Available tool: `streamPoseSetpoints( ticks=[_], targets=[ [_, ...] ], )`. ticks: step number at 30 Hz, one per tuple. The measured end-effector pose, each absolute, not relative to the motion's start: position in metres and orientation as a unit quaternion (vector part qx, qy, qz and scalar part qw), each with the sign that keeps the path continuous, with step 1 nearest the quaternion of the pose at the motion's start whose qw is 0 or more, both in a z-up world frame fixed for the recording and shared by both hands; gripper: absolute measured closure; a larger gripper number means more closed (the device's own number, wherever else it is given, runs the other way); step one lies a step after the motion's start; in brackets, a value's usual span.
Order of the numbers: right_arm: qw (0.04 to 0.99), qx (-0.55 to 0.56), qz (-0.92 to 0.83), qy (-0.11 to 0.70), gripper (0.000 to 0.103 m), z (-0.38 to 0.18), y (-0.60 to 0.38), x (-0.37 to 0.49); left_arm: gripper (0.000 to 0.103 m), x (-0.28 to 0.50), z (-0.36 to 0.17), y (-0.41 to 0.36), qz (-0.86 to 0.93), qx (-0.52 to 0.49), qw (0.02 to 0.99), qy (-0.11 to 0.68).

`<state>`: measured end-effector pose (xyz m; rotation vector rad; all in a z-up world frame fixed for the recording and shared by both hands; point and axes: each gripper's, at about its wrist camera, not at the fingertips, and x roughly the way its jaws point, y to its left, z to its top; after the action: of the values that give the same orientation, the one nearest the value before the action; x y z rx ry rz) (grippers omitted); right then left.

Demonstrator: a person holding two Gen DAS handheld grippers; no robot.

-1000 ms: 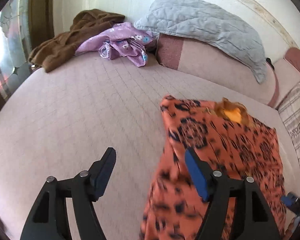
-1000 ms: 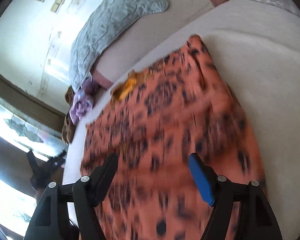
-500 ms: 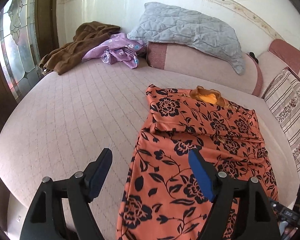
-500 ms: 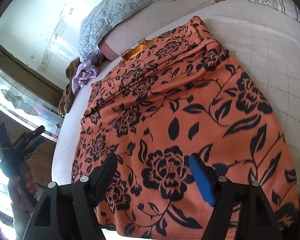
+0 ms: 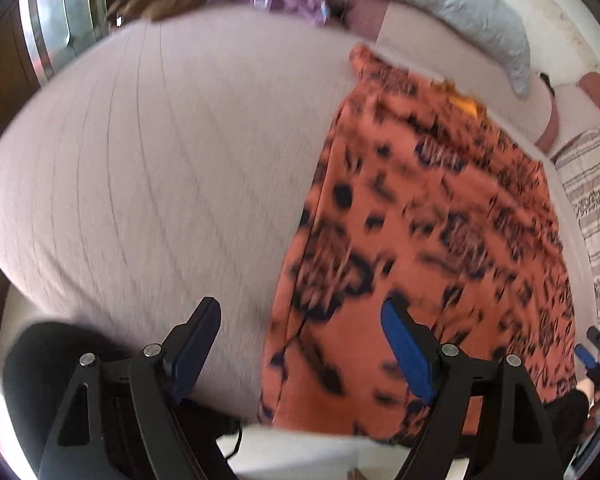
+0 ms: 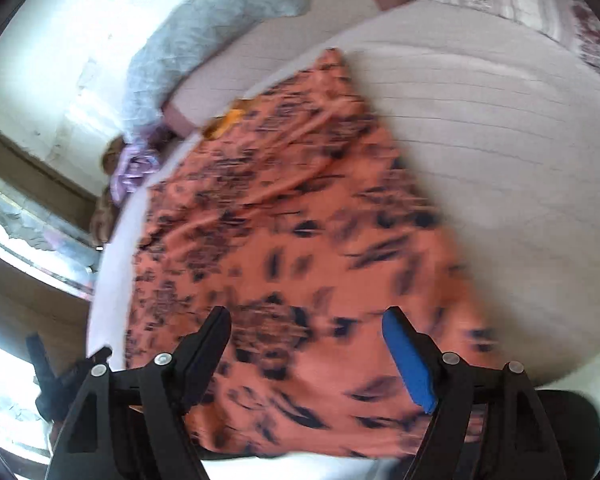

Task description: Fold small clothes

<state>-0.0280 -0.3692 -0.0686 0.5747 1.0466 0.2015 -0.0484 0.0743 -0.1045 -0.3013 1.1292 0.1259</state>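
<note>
the left gripper [image 5: 300, 344] hangs over the near edge of the bed [image 5: 160, 152] with its jaws spreading wider and nothing between them; one finger sits above bare cover, the other above the left long edge of the orange floral garment [image 5: 420, 220]. that garment lies spread flat, running from the near edge of the bed towards the far side, with a yellow-lined neck opening at its far end. the right gripper [image 6: 306, 344] is over the garment's near hem, jaws also opening and empty. to fold cleanly, each gripper probably should drop onto a near corner of the hem, pinch only that edge of cloth and not the bed cover, then lift both corners evenly so the fold stays square.
</note>
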Motion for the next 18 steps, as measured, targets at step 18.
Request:
streamPoseSetpoints(
  ticks=[18],
  targets=[
    [0.781, 0.216, 0.112, 0.575, 0.054, -0.089, -0.386, -0.050, 0.021, -0.081, -0.130, 0.063, 0.039, -0.134, 0.813, 0.565]
  ],
)
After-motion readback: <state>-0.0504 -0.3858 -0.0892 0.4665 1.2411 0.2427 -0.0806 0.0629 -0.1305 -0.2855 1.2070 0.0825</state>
